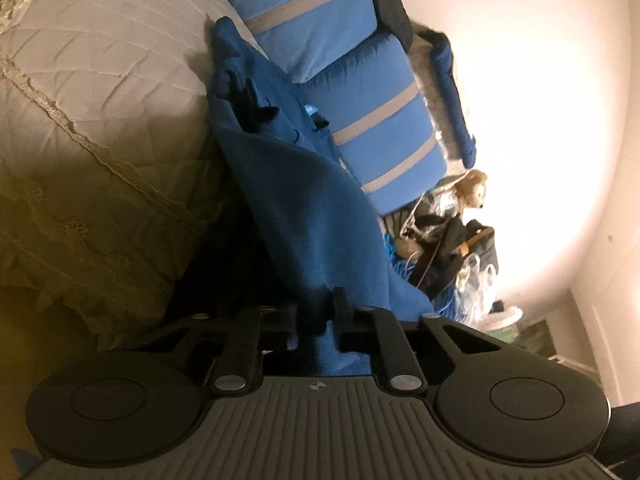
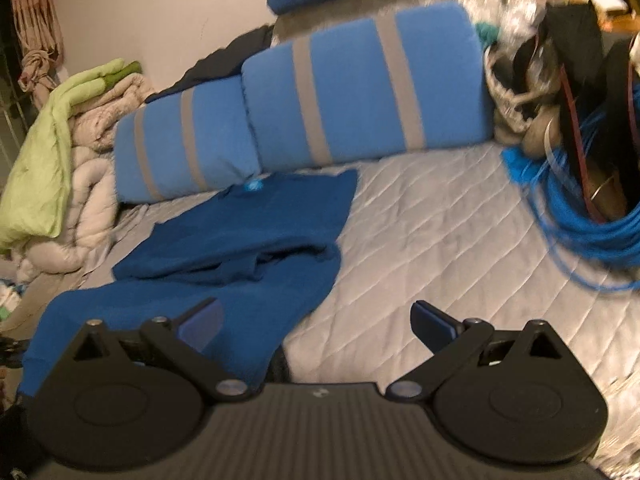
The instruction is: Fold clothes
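A dark blue garment (image 2: 248,232) lies partly folded over itself on the grey quilted bedspread (image 2: 432,232), and its near part droops over the bed's front edge. In the tilted left wrist view the same garment (image 1: 304,208) runs from the bed down into my left gripper (image 1: 318,312), whose jaws are shut on a fold of the cloth. My right gripper (image 2: 316,312) stands wide open just above the garment's near right edge. One fingertip (image 2: 208,316) is over the blue cloth and the other is over bare bedspread, with nothing pinched between them.
Two light blue bolsters with grey stripes (image 2: 320,96) lie along the back of the bed. A heap of green and beige bedding (image 2: 60,152) fills the left. A coil of bright blue cable (image 2: 580,224) and bags crowd the right side. A pale wall (image 1: 540,120) stands behind.
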A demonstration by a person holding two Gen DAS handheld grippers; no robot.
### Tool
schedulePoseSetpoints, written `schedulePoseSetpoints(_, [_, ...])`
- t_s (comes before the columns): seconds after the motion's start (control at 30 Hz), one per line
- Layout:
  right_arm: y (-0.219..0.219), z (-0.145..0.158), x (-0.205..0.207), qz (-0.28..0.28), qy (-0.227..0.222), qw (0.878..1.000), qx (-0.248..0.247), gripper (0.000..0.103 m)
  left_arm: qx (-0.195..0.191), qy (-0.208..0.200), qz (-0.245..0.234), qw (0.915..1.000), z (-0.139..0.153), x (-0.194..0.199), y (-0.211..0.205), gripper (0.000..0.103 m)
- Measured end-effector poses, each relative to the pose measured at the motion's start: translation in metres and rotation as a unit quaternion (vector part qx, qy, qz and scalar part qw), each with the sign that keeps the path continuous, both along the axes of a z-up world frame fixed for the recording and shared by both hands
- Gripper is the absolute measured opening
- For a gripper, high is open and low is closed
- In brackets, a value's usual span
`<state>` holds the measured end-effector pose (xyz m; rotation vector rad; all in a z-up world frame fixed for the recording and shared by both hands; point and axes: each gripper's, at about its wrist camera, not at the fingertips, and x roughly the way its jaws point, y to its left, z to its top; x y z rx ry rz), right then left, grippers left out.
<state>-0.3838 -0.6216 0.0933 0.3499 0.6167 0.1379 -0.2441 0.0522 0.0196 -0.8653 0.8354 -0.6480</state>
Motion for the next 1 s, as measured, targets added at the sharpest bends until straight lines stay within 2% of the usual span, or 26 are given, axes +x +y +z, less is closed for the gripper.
schedulePoseSetpoints(0.1, [0.001, -0.017, 0.003, 0.035, 0.019, 0.998, 0.055, 0.102, -0.004, 0.000, 0.005, 1.0000, -0.001, -0.002, -0.001, 0.010])
schedulePoseSetpoints(0.2, [0.002, -0.033, 0.005, 0.068, 0.033, 0.991, 0.113, 0.096, -0.009, 0.003, 0.009, 0.9999, -0.003, -0.001, -0.001, 0.010])
schedulePoseSetpoints(0.33, [0.002, -0.055, 0.009, 0.092, 0.043, 0.977, 0.186, 0.082, -0.017, 0.007, 0.014, 0.9997, -0.005, -0.001, 0.000, 0.010])
schedulePoseSetpoints(0.47, [-0.001, -0.079, 0.010, 0.096, 0.055, 0.958, 0.264, 0.055, -0.022, 0.012, 0.020, 0.9995, -0.005, -0.002, 0.000, 0.010])
schedulePoseSetpoints(0.53, [-0.003, -0.085, 0.007, 0.095, 0.052, 0.950, 0.292, 0.052, -0.024, 0.015, 0.020, 0.9994, -0.005, -0.003, 0.000, 0.010])
schedulePoseSetpoints(0.63, [-0.003, -0.085, 0.001, 0.095, 0.047, 0.945, 0.310, 0.047, -0.023, 0.012, 0.020, 0.9995, -0.001, -0.004, -0.002, 0.010])
schedulePoseSetpoints(0.67, [-0.003, -0.085, -0.001, 0.095, 0.046, 0.943, 0.315, 0.040, -0.021, 0.011, 0.020, 0.9995, 0.000, -0.005, -0.003, 0.010])
schedulePoseSetpoints(0.7, [-0.002, -0.083, -0.003, 0.097, 0.045, 0.943, 0.316, 0.038, -0.020, 0.009, 0.021, 0.9995, 0.001, -0.006, -0.003, 0.010])
schedulePoseSetpoints(0.73, [-0.001, -0.081, -0.005, 0.100, 0.044, 0.943, 0.315, 0.037, -0.019, 0.007, 0.022, 0.9996, 0.002, -0.006, -0.004, 0.010])
schedulePoseSetpoints(0.77, [0.000, -0.079, -0.007, 0.102, 0.043, 0.943, 0.315, 0.029, -0.018, 0.006, 0.023, 0.9995, 0.003, -0.007, -0.005, 0.010])
schedulePoseSetpoints(0.9, [0.007, -0.071, -0.012, 0.105, 0.048, 0.946, 0.303, 0.023, -0.012, 0.007, 0.035, 0.9993, 0.005, -0.010, -0.008, 0.008])
schedulePoseSetpoints(0.97, [0.010, -0.067, -0.012, 0.105, 0.052, 0.949, 0.293, 0.011, -0.004, 0.003, 0.046, 0.9989, 0.010, -0.012, -0.010, 0.007])
schedulePoseSetpoints(1.0, [0.011, -0.064, -0.012, 0.107, 0.051, 0.950, 0.290, 0.010, 0.002, -0.003, 0.054, 0.9985, 0.015, -0.013, -0.011, 0.006])
